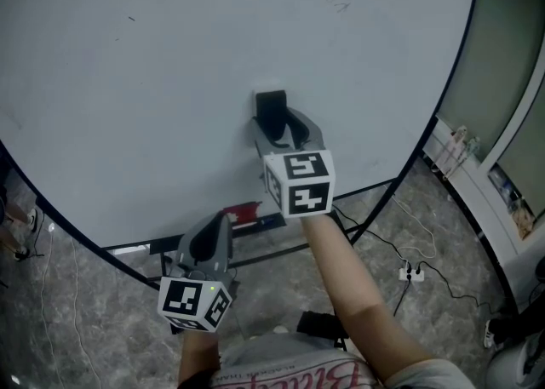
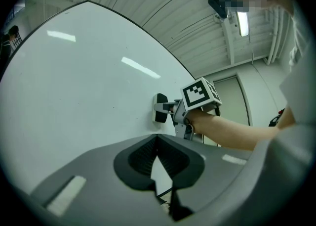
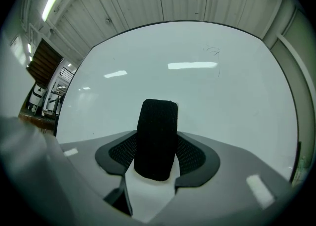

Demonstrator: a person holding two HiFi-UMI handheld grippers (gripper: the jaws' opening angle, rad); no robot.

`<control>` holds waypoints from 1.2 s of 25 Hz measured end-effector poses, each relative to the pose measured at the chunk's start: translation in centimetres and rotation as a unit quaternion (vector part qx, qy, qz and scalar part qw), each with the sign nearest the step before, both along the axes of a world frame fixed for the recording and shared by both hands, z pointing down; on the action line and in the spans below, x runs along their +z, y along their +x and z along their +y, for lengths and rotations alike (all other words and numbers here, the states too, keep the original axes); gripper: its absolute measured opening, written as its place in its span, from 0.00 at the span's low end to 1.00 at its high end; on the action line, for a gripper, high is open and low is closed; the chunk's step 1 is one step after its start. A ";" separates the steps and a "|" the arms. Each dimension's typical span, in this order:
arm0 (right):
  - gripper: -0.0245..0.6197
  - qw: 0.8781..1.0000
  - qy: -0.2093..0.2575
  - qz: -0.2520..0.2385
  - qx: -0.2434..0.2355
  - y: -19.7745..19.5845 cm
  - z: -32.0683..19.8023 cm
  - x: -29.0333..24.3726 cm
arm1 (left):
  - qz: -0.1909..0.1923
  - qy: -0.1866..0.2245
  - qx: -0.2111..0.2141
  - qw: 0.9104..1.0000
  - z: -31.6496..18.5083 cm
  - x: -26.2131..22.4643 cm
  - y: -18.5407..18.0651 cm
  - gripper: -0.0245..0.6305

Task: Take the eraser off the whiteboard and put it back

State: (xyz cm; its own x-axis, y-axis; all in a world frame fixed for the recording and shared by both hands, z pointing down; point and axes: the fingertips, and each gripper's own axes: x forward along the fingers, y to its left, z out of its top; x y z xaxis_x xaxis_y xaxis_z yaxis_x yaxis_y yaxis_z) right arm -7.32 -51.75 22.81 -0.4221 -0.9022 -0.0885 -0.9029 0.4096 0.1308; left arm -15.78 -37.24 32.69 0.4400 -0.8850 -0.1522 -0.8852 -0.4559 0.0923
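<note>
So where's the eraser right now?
In the head view, centre frame, the eraser is clamped between the jaws of the right gripper, held at the lower middle of the whiteboard.

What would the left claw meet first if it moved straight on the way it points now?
Probably the bare whiteboard, close by the eraser that the right claw grips; depth is unclear, so how near the eraser I cannot tell.
</note>
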 end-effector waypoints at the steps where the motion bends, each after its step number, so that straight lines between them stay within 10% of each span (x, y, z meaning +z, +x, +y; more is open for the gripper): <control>1: 0.42 1.000 0.006 0.005 0.001 -0.1 0.0 0.0 | 0.000 0.000 0.000 1.000 0.0 0.0 0.0 0.04; 17: 0.42 0.999 0.000 0.038 -0.005 0.9 2.4 4.7 | 0.005 -0.011 0.014 1.000 -0.2 0.3 0.4 0.04; 30: 0.05 0.996 -0.062 0.001 -0.063 1.1 12.0 10.2 | -0.007 -0.012 0.038 0.999 -0.1 0.4 1.6 0.04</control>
